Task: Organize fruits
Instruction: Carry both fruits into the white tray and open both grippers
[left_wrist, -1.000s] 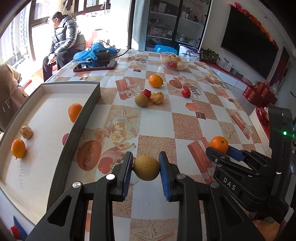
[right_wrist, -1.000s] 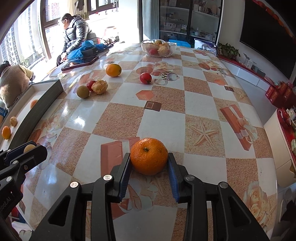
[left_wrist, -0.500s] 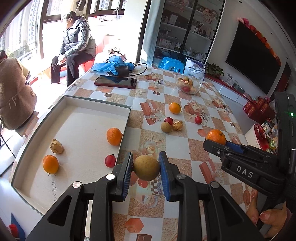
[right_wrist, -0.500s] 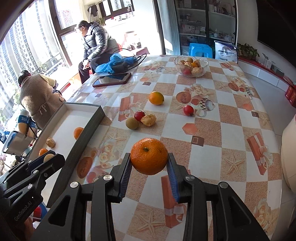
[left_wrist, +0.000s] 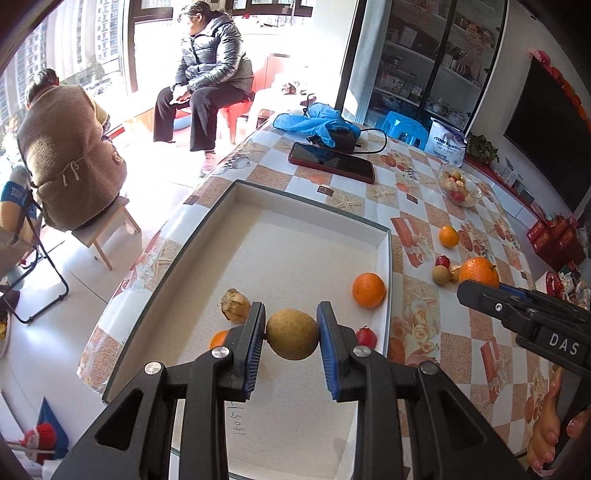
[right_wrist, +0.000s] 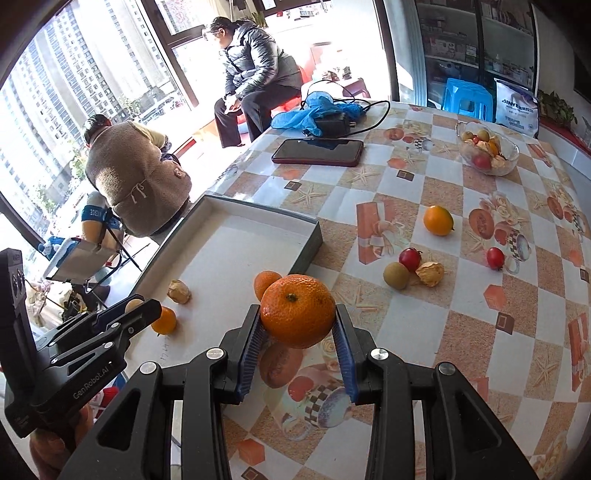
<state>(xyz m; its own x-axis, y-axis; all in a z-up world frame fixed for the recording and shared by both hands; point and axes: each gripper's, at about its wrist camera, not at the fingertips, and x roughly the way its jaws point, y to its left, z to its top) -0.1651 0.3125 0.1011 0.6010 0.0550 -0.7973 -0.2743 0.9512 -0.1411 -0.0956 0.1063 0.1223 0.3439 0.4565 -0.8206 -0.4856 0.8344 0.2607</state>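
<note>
**Both grippers loaded, over the tray edge**

L gripper is clamped on a small tan round fruit, blue pads pressing both sides. I see it hanging above the white tray, fruit clear of the tray floor. R gripper is closed on a big orange, pinched btwn its pads w/ the stem end facing up. It sits over the tablecloth just beside the tray's dark right wall, near the front corner.

Inside the tray, from L wrist cam: a loose orange close to the right wall, a dried husked fruit just left of my L finger, a small orange partly hidden behind that finger, and a small red fruit just right of the other finger.

Out on the table, R wrist cam: a yellow-orange citrus, then a cluster of a tan fruit, a red one and a husked one touching or nearly so, plus a lone red fruit further right. Glass bowl of mixed fruit at the far end; phone and blue cloth beyond the tray.

Two people sit by the window.
</note>
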